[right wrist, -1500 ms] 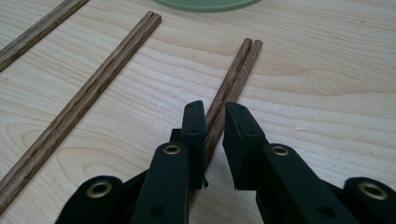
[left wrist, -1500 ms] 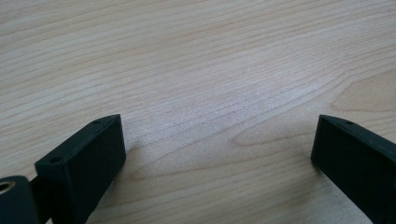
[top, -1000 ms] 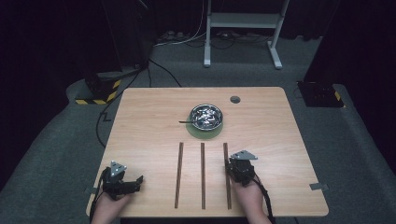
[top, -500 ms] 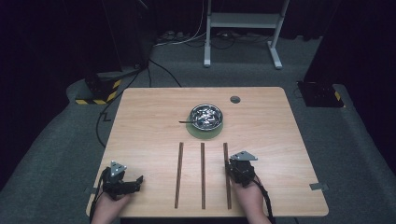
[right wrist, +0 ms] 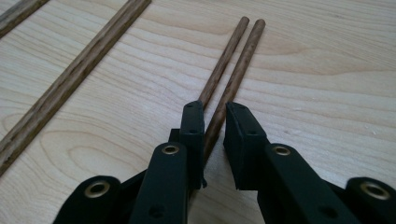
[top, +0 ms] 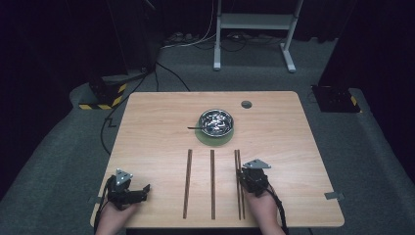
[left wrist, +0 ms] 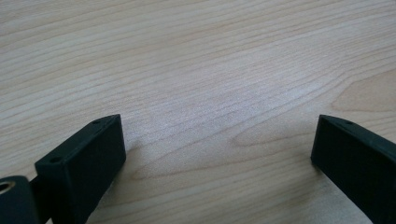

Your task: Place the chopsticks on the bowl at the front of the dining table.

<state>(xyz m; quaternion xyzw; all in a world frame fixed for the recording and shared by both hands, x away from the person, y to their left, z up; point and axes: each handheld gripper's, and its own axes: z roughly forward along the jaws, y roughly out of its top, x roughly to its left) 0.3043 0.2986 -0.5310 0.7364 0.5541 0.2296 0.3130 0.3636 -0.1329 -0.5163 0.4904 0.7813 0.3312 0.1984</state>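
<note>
Nothing has shifted since before: right gripper (right wrist: 214,122) stays clenched on one chopstick (right wrist: 233,81) to lift it off the table (top: 293,147), left gripper (left wrist: 217,149) gaping idle.

A dim lab or recording studio. A pale wooden bench (top: 161,127) stands alone on grey carpet (top: 58,161), ringed by black curtains (top: 58,44). Cables (top: 161,73) trail across the floor past a box edged with yellow-and-black hazard tape (top: 100,100). A white metal stand (top: 254,24) rises behind.
</note>
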